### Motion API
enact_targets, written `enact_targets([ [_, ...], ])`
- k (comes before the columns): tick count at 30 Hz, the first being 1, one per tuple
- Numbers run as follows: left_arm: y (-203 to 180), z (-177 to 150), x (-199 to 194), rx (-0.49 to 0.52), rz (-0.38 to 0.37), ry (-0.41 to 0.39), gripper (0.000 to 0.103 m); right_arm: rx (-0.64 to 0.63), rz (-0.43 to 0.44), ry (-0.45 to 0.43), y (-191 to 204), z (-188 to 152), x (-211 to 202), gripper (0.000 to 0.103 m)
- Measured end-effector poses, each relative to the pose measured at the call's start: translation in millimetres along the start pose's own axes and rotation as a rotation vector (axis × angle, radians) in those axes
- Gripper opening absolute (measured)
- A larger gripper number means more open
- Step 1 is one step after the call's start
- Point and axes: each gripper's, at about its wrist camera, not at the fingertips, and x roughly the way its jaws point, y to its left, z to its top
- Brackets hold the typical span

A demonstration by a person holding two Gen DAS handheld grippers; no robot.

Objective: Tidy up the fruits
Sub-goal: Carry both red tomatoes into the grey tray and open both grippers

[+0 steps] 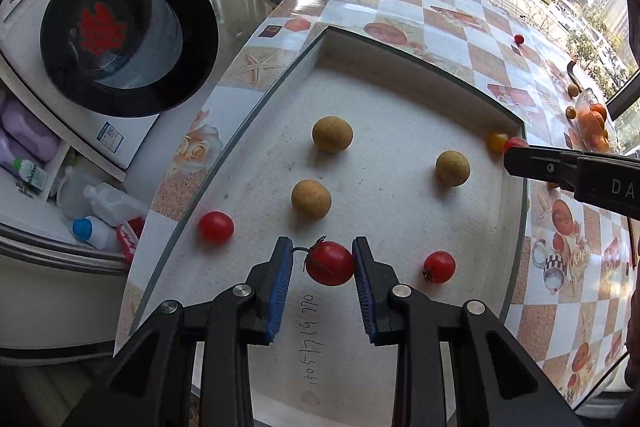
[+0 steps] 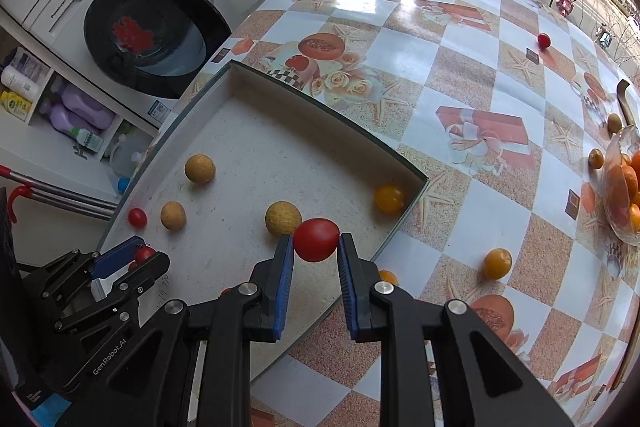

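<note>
Item: I hold 2 red tomatoes, 1 clamped in my left tongs (image 1: pixel 323 261) and 1 in my right tongs (image 2: pixel 316 241), both over the shallow tray (image 1: pixel 400 131), probably for sorting beside 3 tan fruits beyond the tips.

Table as I see it from both wrists.
Checkered fruit-print tabletop (image 2: pixel 440 75) carries my shallow white tray (image 2: pixel 320 115), loose yellow tomato (image 2: pixel 497 263), far red tomato (image 2: pixel 543 40), glass fruit bowl (image 2: pixel 616 163).
</note>
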Motion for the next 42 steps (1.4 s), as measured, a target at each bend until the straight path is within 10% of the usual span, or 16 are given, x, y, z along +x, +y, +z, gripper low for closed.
enact_targets([
  [42,-20,4,25,0.063,0.057,0.043,0.034,-0.013,-0.018,0.069,11,29,54,0.034],
])
